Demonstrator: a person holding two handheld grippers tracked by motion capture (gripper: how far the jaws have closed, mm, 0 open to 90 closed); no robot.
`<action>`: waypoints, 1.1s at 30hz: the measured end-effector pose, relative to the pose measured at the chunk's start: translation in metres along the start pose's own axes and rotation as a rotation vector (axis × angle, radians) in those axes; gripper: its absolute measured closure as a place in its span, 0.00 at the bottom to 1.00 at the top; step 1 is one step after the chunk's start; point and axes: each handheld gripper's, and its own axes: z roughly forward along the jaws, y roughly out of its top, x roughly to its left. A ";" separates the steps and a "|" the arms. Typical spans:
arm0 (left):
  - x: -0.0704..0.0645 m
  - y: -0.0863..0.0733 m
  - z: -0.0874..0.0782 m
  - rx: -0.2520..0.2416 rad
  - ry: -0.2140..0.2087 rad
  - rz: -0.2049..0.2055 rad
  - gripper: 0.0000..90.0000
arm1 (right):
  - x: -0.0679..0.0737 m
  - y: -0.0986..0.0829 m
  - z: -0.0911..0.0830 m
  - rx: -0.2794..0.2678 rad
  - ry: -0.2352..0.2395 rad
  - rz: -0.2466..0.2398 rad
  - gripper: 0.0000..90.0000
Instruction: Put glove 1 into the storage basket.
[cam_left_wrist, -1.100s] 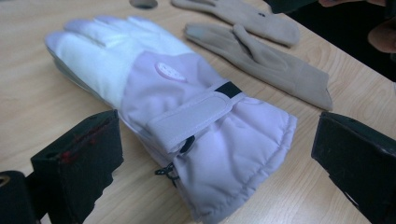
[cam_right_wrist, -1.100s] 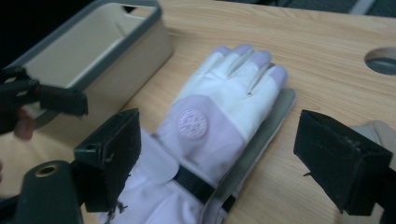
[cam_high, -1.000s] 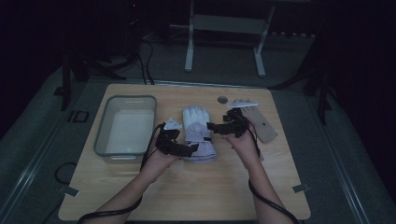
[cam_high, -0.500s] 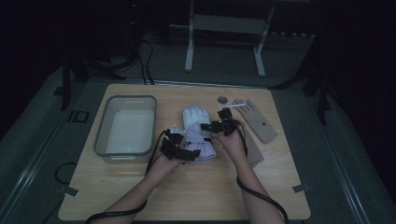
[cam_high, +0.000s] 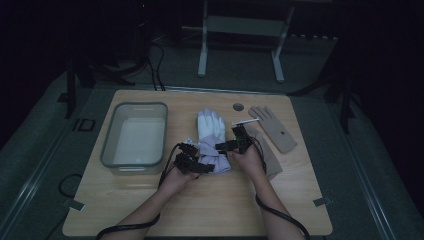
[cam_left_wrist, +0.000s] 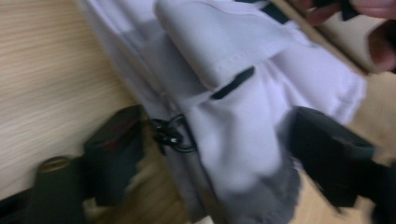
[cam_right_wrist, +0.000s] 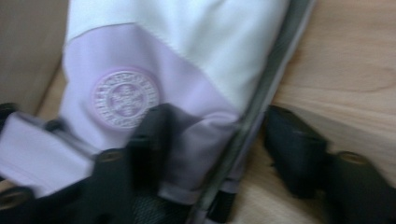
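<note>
white glove (cam_high: 212, 137) lies mid-table, cuff toward the person. left gripper (cam_left_wrist: 212, 154) and right gripper (cam_right_wrist: 219, 140) both stand apart, straddling cuff fabric. close squarely on the hem only, avoiding the metal ring (cam_left_wrist: 173, 134).

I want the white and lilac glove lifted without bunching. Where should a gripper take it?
Probably at the cuff end of the glove, from the person's side: its fingers point away, and the cuff's hemmed edge lies between the left gripper jaws, thin enough to pinch.
</note>
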 end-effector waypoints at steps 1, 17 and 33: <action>-0.001 0.001 0.000 0.004 0.006 0.010 0.25 | 0.000 -0.001 0.000 -0.003 0.002 -0.001 0.56; -0.014 0.008 -0.013 0.019 0.063 0.085 0.72 | 0.020 -0.002 -0.012 -0.056 -0.067 -0.009 0.83; -0.018 0.032 -0.047 0.003 0.059 0.104 0.73 | 0.042 0.014 -0.040 -0.135 -0.056 -0.018 0.83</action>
